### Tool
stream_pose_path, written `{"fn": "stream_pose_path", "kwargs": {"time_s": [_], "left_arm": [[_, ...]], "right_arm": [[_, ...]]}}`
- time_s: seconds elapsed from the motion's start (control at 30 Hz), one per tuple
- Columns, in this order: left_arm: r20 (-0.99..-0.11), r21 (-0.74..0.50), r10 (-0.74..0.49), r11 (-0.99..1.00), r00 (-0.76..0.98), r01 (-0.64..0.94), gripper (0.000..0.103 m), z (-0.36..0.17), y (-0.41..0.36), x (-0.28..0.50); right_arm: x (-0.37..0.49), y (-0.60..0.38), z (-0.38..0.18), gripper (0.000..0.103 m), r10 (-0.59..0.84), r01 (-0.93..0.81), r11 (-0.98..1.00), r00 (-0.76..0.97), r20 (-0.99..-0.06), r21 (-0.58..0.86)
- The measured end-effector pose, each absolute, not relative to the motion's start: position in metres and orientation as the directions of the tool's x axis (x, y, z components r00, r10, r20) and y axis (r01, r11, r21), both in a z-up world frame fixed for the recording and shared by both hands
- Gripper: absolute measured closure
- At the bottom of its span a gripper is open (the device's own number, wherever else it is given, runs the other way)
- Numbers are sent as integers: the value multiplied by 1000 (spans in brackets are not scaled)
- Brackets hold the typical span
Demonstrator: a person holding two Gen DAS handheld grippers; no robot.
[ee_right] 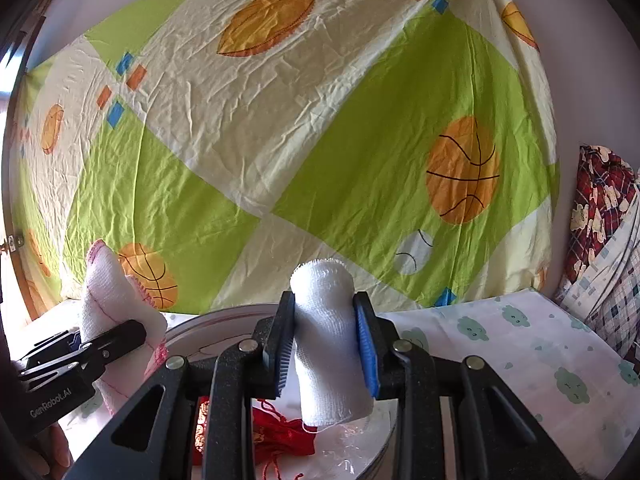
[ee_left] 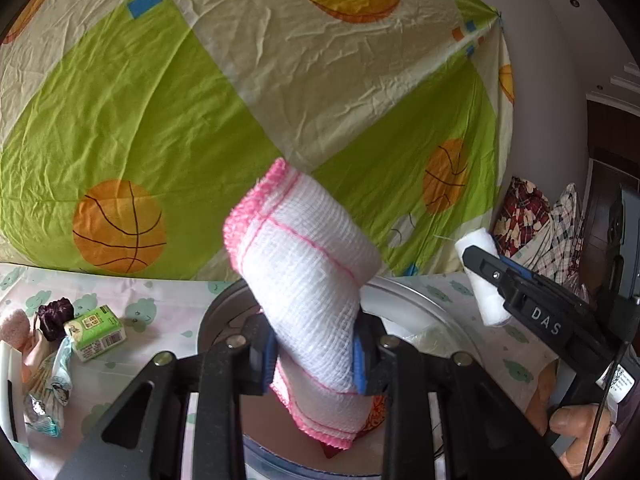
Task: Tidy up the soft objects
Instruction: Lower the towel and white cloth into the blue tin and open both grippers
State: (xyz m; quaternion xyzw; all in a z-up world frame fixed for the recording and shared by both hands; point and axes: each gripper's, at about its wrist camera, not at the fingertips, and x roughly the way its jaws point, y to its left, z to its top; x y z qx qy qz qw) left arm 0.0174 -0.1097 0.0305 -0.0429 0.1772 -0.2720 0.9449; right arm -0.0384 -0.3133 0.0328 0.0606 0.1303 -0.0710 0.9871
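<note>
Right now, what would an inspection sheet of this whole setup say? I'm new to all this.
Surface: table under a pale cloth printed with green clouds.
Job's things: pink-edged white cloth and white gauze roll, both held up over a round silver basin; a red pouch lies inside it.
Clutter: green carton, dark bundle and wrappers at the table's left end.
Grippers: left gripper shut on the pink-edged cloth; right gripper shut on the gauze roll.
Cables: thin dark line beside the right gripper.
Surroundings: sports-ball sheet hung behind; patterned fabrics stacked at right.
</note>
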Motion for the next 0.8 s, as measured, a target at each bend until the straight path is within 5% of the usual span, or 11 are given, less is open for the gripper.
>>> {"fn": "stream_pose_path", "kwargs": {"time_s": [0.8], "left_arm": [[-468, -123, -450, 885, 760, 449, 76, -9, -140, 54]], "right_arm": [[4, -305, -11, 72, -110, 143, 989, 902, -417, 49]]}}
